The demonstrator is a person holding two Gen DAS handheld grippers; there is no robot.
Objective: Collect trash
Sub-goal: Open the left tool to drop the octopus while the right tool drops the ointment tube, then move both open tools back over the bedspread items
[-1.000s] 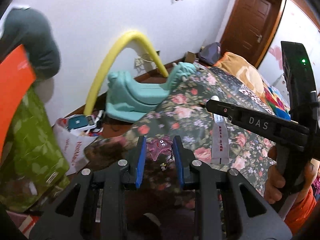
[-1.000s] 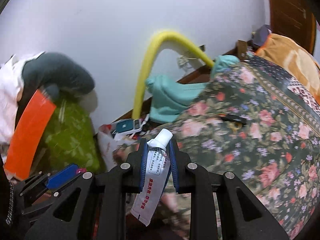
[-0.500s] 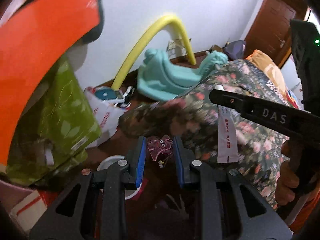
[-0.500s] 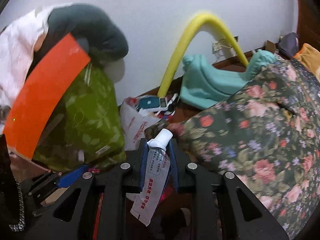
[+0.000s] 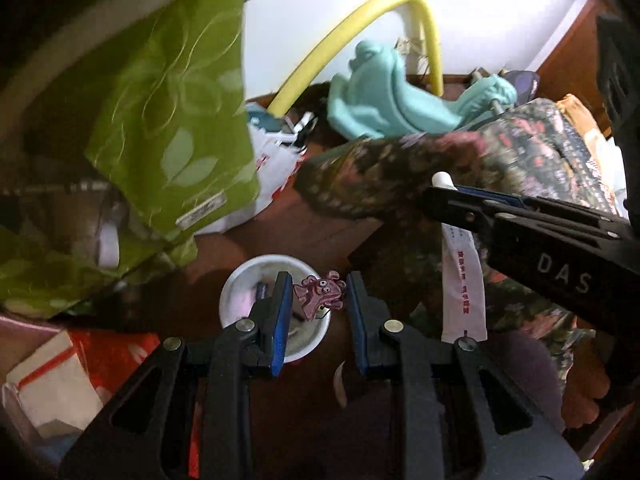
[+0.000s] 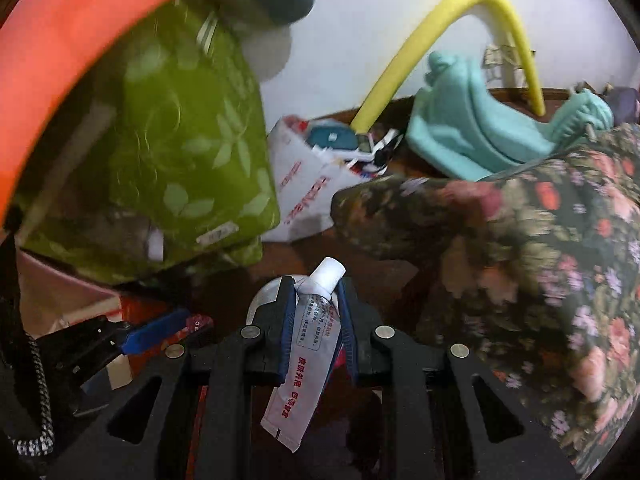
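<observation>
Two claws are seen from their own wrist cameras, both pointed steeply down over a dark brown floor. The left claw (image 5: 319, 296) is closed on a small purple cartoon-creature charm (image 5: 320, 294), which is pinched between its blue pads directly above a round white bin (image 5: 240, 280) standing on the floor; some litter is visible inside the bin. The right claw (image 6: 317, 296) is clamped on a crumpled white ointment tube (image 6: 310, 344) printed with red characters, its white cap pointing away from the camera and its flat tail hanging back between the black arms. In the left view the right claw is seen from the side, just right of the bin, with the tube dangling from it. A green leaf-patterned bag (image 6: 192, 152) is seen at left, a dark floral bedspread (image 6: 560, 248) at right, and a teal plastic seat (image 5: 384, 104) and a yellow foam arc (image 6: 440, 36) against the white wall behind.
</observation>
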